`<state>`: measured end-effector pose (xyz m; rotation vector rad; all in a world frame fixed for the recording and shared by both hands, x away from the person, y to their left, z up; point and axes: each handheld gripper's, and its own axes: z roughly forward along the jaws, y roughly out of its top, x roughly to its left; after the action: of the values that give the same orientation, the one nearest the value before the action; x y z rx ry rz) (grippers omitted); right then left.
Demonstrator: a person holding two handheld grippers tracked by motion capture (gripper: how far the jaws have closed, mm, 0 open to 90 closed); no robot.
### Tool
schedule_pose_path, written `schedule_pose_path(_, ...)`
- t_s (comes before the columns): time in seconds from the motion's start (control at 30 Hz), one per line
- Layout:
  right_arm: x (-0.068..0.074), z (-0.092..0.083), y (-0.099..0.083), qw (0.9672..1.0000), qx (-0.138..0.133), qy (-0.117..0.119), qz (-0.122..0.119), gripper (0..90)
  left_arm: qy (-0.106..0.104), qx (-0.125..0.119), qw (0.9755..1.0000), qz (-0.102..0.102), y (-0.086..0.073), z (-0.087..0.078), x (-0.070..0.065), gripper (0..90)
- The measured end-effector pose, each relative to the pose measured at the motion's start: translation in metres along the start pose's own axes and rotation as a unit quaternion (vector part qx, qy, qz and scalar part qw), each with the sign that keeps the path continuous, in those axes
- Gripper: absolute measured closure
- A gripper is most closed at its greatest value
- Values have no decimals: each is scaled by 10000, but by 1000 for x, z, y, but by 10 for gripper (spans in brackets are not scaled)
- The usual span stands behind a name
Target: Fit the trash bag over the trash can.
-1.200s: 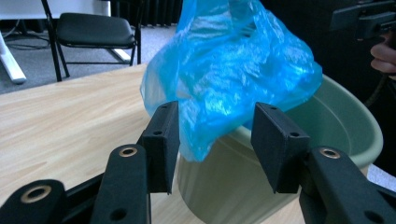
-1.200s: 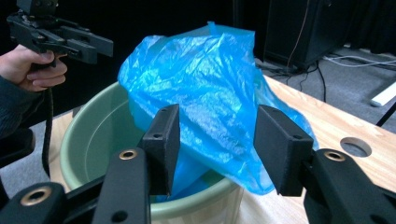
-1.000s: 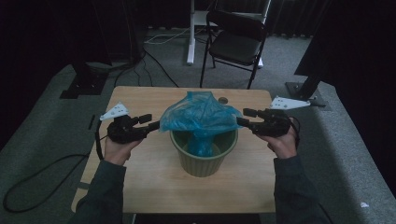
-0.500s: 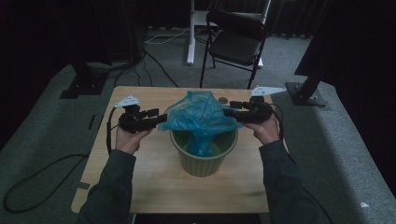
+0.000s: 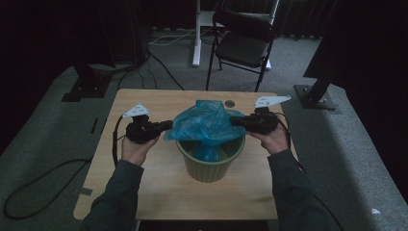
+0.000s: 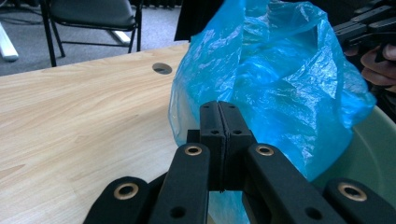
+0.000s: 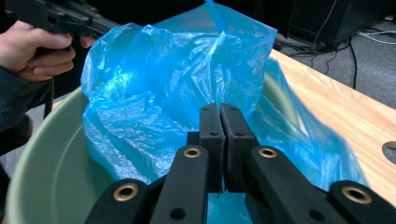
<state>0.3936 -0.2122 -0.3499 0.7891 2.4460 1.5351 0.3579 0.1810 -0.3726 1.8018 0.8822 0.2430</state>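
Room: dim, grey carpeted floor (image 5: 43, 144) with cables trailing across it, and a black folding chair (image 5: 243, 45) standing well behind the table.

Table (image 5: 159, 192): light wood, square-cornered, with a round cable hole (image 5: 230, 103) near its far edge, just beyond the bag.

Bin (image 5: 209, 166): a pale green round pot standing upright at the middle of the table, between your two hands; its inner wall showed in both gripper views.

Bag (image 5: 204, 122): thin blue plastic, crumpled. Its bottom hung down inside the bin, and its upper part billowed above the rim, stretched out to either side between your grippers.

Your left gripper (image 5: 166, 126): held level at the bag's left edge. In the left gripper view the two black jaws stood pressed together with blue film (image 6: 280, 84) directly around and below them, so they were clamped on the bag's edge.

Your right gripper (image 5: 234, 120): held level at the bag's right edge, grey plate above it. In the right gripper view its jaws met flat with no gap, pinching the plastic there too.

Your hands: the left (image 5: 134, 149) and the right (image 5: 276, 139), each wrapped around its gripper's handle.
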Motion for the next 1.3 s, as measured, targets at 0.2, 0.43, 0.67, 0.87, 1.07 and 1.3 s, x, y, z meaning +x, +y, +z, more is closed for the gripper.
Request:
schedule_pose_path(0.2,14,-15,-16,9999,15,137,-74,891,-139,-91,9996,240,-14,-7,-15,892)
schedule_pose_path(0.43,27,-23,-35,9995,70,290,-143,896,-252,-64,9981,558,-31,-14,-33,892)
schedule_pose_path(0.67,36,-28,-50,9985,72,523,-154,899,-413,26,9971,637,-47,-18,-44,892)
schedule_pose_path(0.87,38,-34,-56,9973,-20,728,-138,900,-658,188,9951,714,-62,-12,-50,892)
schedule_pose_path(1.07,40,-33,-65,9961,161,849,-185,900,-813,240,9937,735,-68,-4,-52,893)
schedule_pose_path(1.3,35,-31,-72,9932,259,1138,-25,900,-1026,315,9897,948,-74,6,-64,892)
